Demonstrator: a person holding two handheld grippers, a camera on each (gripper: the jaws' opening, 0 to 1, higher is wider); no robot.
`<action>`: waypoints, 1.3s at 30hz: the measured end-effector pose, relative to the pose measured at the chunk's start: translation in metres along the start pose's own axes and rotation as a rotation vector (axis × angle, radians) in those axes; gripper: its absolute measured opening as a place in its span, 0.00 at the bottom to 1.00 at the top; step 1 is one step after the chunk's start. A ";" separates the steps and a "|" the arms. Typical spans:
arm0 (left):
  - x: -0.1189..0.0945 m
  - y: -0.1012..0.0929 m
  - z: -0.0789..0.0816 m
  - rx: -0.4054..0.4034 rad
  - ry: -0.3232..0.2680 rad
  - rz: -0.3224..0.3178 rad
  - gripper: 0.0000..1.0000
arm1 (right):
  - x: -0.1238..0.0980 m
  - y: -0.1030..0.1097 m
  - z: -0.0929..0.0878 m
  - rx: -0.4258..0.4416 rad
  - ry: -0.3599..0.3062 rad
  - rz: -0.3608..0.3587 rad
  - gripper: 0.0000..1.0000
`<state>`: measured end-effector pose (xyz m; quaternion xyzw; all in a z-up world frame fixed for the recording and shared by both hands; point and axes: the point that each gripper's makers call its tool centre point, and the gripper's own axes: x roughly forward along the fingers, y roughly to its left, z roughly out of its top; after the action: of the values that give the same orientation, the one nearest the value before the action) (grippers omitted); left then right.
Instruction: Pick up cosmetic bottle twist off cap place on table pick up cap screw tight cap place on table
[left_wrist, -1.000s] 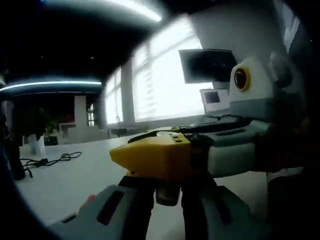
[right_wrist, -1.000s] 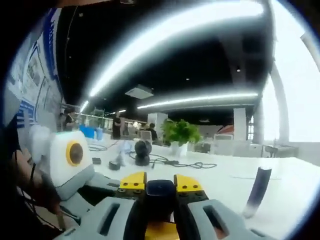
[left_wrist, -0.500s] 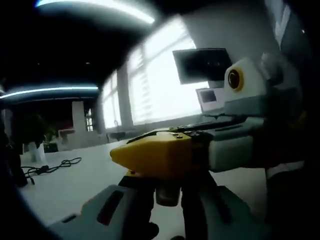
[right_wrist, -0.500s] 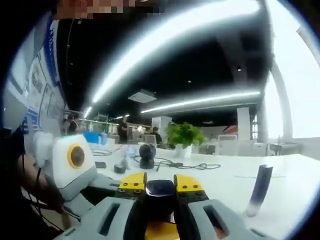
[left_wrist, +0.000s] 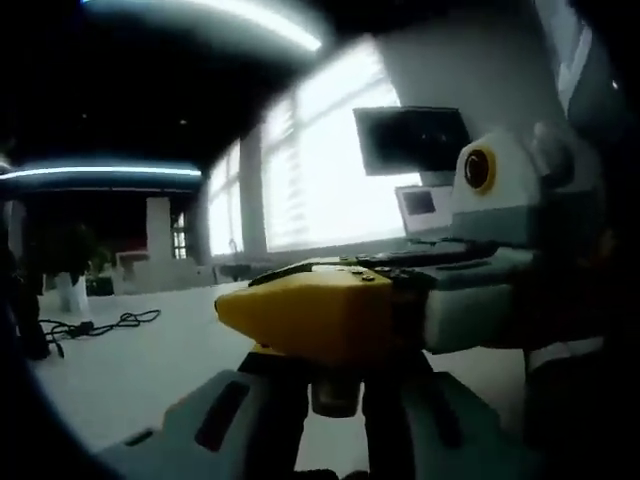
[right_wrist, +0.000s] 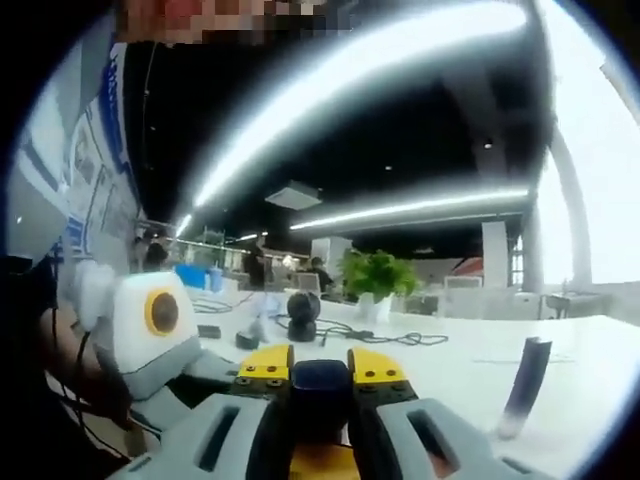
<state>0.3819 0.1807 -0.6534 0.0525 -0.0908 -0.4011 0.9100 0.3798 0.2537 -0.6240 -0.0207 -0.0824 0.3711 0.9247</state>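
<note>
In the left gripper view my left gripper (left_wrist: 335, 392) rises from the bottom, shut on a small greyish cosmetic bottle (left_wrist: 335, 398). My right gripper (left_wrist: 310, 315) reaches in from the right, and its yellow jaw lies across the bottle's top and hides it. In the right gripper view the right gripper (right_wrist: 320, 375) is shut on the dark blue cap (right_wrist: 320, 388), held between its yellow tips. The left gripper (right_wrist: 320, 462) comes in from the left and passes under these jaws. Both are held above a white table (right_wrist: 440, 365).
A dark slim tube (right_wrist: 522, 385) stands on the table to the right. Farther back lie black cables (right_wrist: 375, 335), a round black device (right_wrist: 300, 310) and a potted plant (right_wrist: 375, 280). People stand in the distance. A monitor (left_wrist: 410, 140) sits by bright windows.
Both views have shifted slightly with the hands. The grips on bottle and cap look unchanged.
</note>
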 end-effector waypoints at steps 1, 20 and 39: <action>0.000 -0.001 -0.002 0.003 0.011 -0.008 0.08 | 0.000 0.000 -0.002 0.005 0.009 0.001 0.13; -0.043 -0.045 0.015 -0.153 -0.058 -0.468 0.07 | -0.043 0.046 0.015 0.020 0.051 0.655 0.35; -0.056 -0.059 0.020 -0.199 -0.063 -0.594 0.07 | -0.053 0.074 0.014 0.059 0.113 0.849 0.15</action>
<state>0.2987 0.1820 -0.6501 -0.0249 -0.0597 -0.6579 0.7503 0.2899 0.2705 -0.6249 -0.0464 -0.0050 0.7192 0.6932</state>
